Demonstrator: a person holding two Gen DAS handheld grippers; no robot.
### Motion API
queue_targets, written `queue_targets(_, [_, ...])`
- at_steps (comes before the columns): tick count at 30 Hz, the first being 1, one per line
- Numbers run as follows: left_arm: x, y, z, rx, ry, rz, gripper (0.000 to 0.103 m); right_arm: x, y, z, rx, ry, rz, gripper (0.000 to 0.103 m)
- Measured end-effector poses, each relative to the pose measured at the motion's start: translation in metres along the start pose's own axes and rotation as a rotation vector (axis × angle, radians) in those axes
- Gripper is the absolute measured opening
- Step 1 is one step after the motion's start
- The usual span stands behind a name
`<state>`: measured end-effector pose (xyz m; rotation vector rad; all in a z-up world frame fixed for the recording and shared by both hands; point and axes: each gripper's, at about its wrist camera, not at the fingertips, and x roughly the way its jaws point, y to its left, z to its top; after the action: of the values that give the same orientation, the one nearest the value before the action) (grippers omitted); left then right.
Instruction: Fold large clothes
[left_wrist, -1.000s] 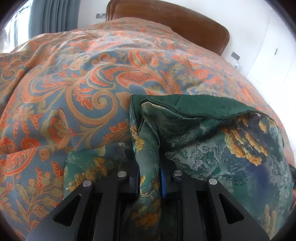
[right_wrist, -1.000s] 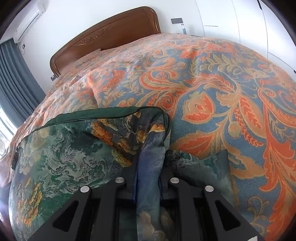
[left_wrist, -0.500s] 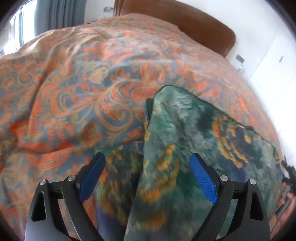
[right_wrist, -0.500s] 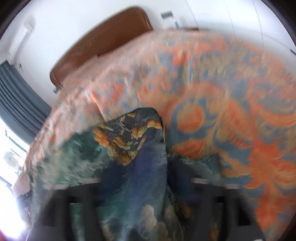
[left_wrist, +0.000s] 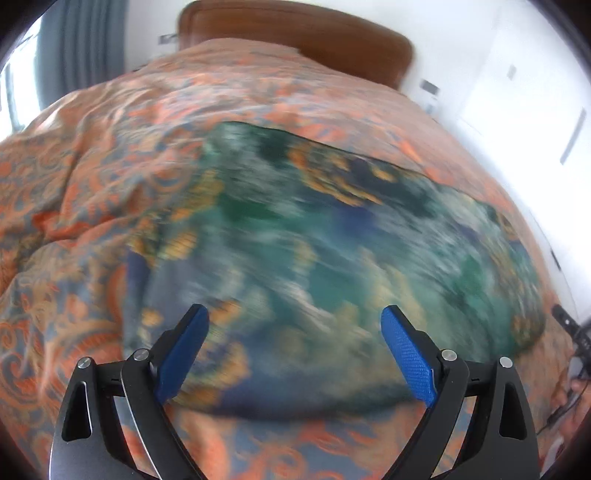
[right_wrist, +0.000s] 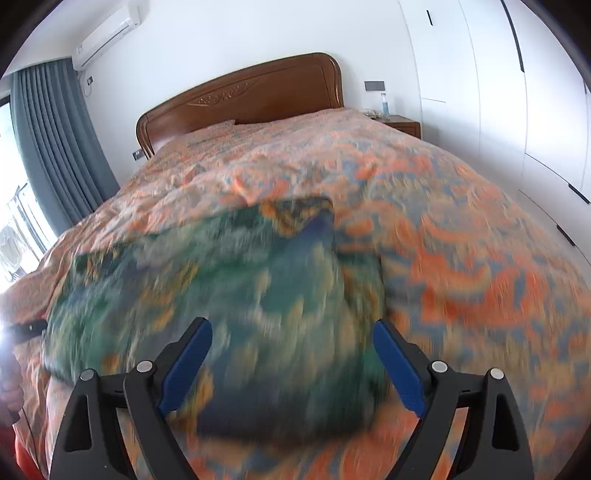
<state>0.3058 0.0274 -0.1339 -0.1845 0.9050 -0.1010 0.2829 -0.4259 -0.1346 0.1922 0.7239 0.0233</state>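
- Left gripper (left_wrist: 293, 332) and right gripper (right_wrist: 291, 345) both stand wide apart with nothing between the blue pads; each has just let go of the cloth.
- Green printed garment (left_wrist: 332, 258) lies folded on the bed, below both grippers.
- Judged next: check the edges line up, then pinch a fresh hem squarely, both sides together, so the fold lands even.
- Garment looks thin, limp, slippery; bedspread (right_wrist: 461, 258) is soft, rumpled, orange-and-blue paisley, against a carved wooden headboard (right_wrist: 251, 96).
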Motion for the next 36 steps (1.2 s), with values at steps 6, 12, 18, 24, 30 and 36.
queue_targets(6, [-0.015,-0.04,-0.012,0.125,-0.01,0.001,0.095,-0.027,0.021,-0.035,-0.026,-0.027,0.004,0.091])
queue_targets(12, [-0.025,-0.059,-0.024,0.193,-0.027,0.016,0.096,-0.044,0.037,-0.065,-0.021,-0.05,0.037,0.091])
queue_targets(18, [-0.029,-0.073,-0.039,0.219,-0.03,0.015,0.097,-0.061,0.044,-0.09,-0.021,-0.085,0.025,0.091])
queue_targets(24, [-0.031,-0.081,-0.048,0.235,-0.039,0.028,0.097,-0.065,0.051,-0.106,-0.075,-0.098,-0.007,0.091])
queue_targets(30, [-0.035,-0.082,-0.05,0.234,-0.039,0.008,0.097,-0.064,0.051,-0.111,-0.072,-0.103,-0.01,0.091])
queue_targets(36, [-0.022,-0.088,-0.036,0.209,0.008,-0.04,0.097,-0.062,0.049,-0.115,-0.054,-0.103,-0.005,0.091])
